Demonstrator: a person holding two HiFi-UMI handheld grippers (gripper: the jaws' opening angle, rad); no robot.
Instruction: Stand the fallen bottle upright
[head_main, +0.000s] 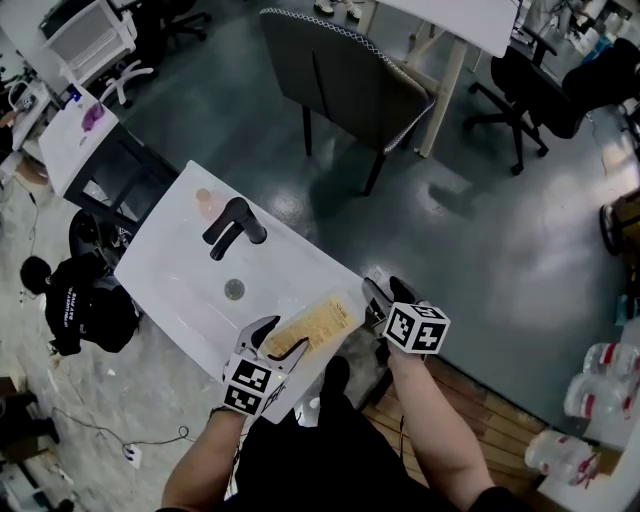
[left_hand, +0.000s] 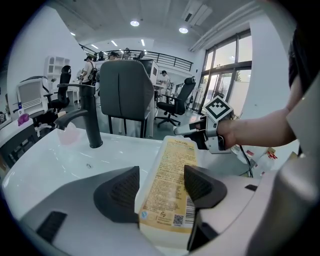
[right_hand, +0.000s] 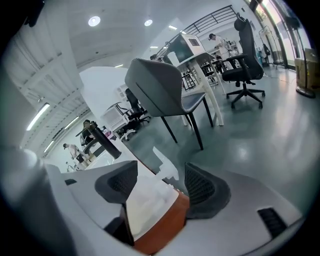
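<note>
— Yellow bottle (head_main: 318, 325) is lying where, nearest you?

— It is lying on its side across the near corner of the white sink counter (head_main: 170, 262), close to the rim. The left gripper (head_main: 280, 340) is clamping its base end, both pads pressing the bottle's sides. The right gripper (head_main: 386, 293) is hovering just past the bottle's far end at the counter's right edge, its jaws standing wide apart and pressing nothing.

— What is showing between those wide jaws?

— A white-topped, brown-sided edge is filling the gap in the right gripper view. I am not managing to tell whether it is the counter's corner.

— And room to move?

— Bare basin is stretching beyond the bottle, with the drain (head_main: 234, 290) and then the black faucet (head_main: 235, 225) standing well apart from it. Right of the counter, wooden boards (head_main: 470, 405) and then grey floor (head_main: 470, 230) are lying open. Farther off, a grey chair (head_main: 340, 70) is standing beside a white desk (head_main: 460, 25).

— Anything cut off?

— The bottle's far end is looking too blurred to read, and the person's arms are covering the counter's nearest edge.
</note>
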